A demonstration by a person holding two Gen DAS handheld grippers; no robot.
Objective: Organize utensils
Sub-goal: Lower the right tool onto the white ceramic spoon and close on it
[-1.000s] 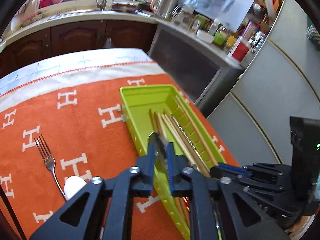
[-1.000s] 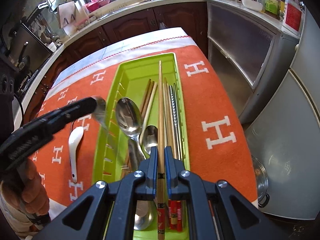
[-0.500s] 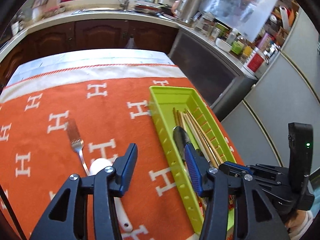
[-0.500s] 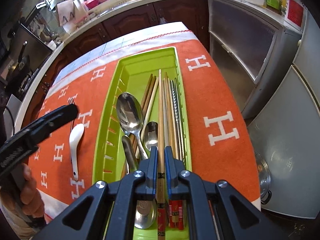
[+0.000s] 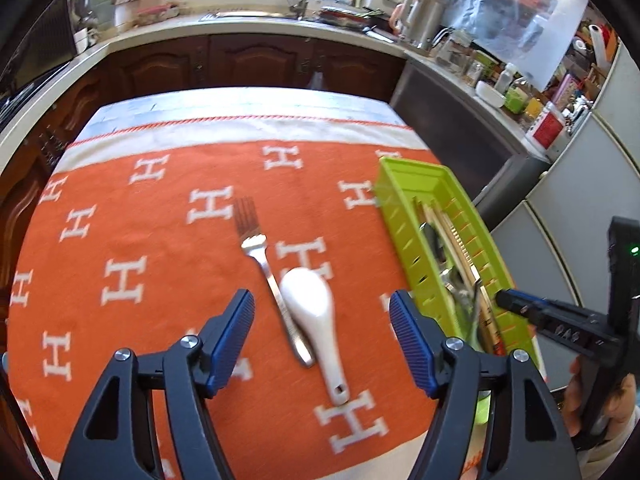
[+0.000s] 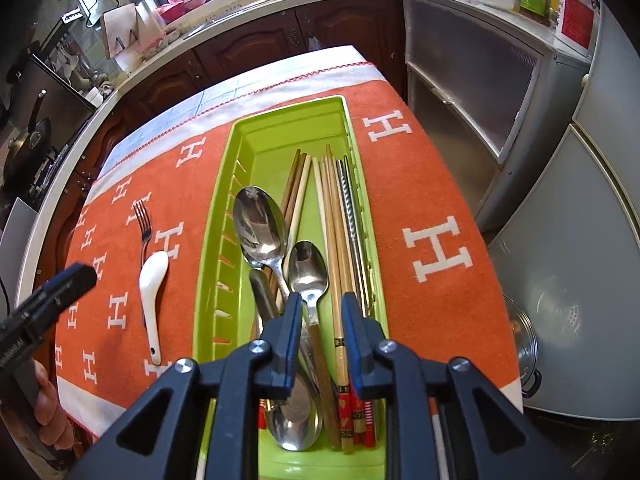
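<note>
Moved since before: left gripper (image 5: pixel 322 334) has swung away from the green tray (image 5: pixel 404 236) to hang over the orange cloth (image 5: pixel 160 320); the big spoon (image 6: pixel 258 226) it carried now lies in the tray, and the chopstick (image 6: pixel 334 248) that the right gripper (image 6: pixel 318 342) pinched lies loose among the others.
White spoon (image 5: pixel 316 312): on the cloth, bowl down, handle toward the camera, in the gap between the left gripper's pads but below them, untouched.
Fork (image 5: pixel 260 264): just left of the white spoon, its handle touching or slipping under the spoon's edge, tines pointing away from the gripper.
Left gripper state: jaws spread wide and still opening, nothing between the pads at their height.
Green tray: to the right of the left gripper, directly under the right gripper, long side running away from it.
Tray contents: big spoon and small spoon (image 6: pixel 308 268) on the left half, wooden chopsticks in the middle, metal chopsticks (image 6: pixel 354 224) along the right wall.
Right gripper state: jaws a little apart and opening; chopstick and small spoon's handle lie between the fingers, whether still touched I cannot tell.
Hands: one hand (image 6: pixel 48 412) grips the left tool, seen low left in the right wrist view.
Beyond: wooden cabinets (image 5: pixel 248 60) and a cluttered counter (image 5: pixel 500 84) past the cloth's far edge.
</note>
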